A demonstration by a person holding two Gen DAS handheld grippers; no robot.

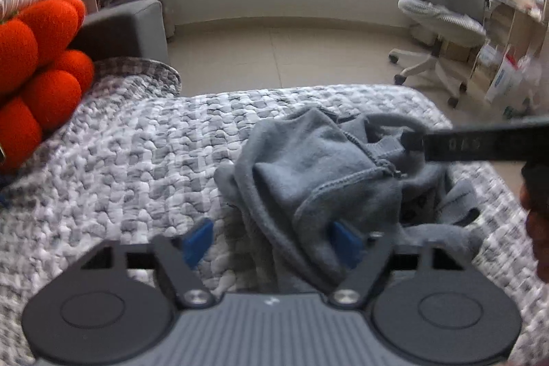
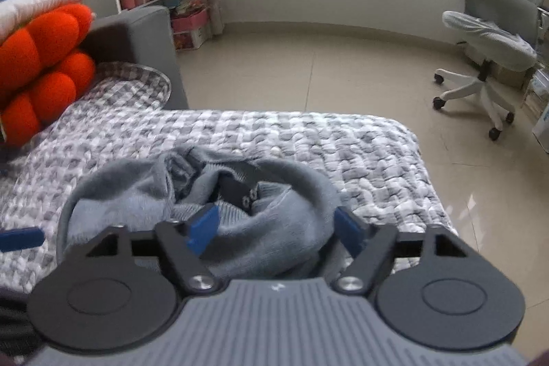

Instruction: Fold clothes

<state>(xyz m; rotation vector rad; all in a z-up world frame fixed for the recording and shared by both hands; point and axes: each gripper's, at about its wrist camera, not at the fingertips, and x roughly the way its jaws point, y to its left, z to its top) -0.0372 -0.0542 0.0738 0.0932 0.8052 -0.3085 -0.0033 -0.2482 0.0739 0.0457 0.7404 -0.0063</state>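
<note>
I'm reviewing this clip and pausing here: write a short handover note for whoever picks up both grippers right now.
Left gripper: jaws part open, astride the near left edge of the grey garment; no firm pinch visible.
Right gripper: jaws part open around a bunched roll of the same garment; grip not clearly closed.
The garment lies crumpled in a heap on the checked quilt, near the bed's far edge. Orange cushion sits at the left, clear of the work.
Done: nothing folded yet.
Left: secure both holds, lift and spread the garment flat, then fold.
</note>
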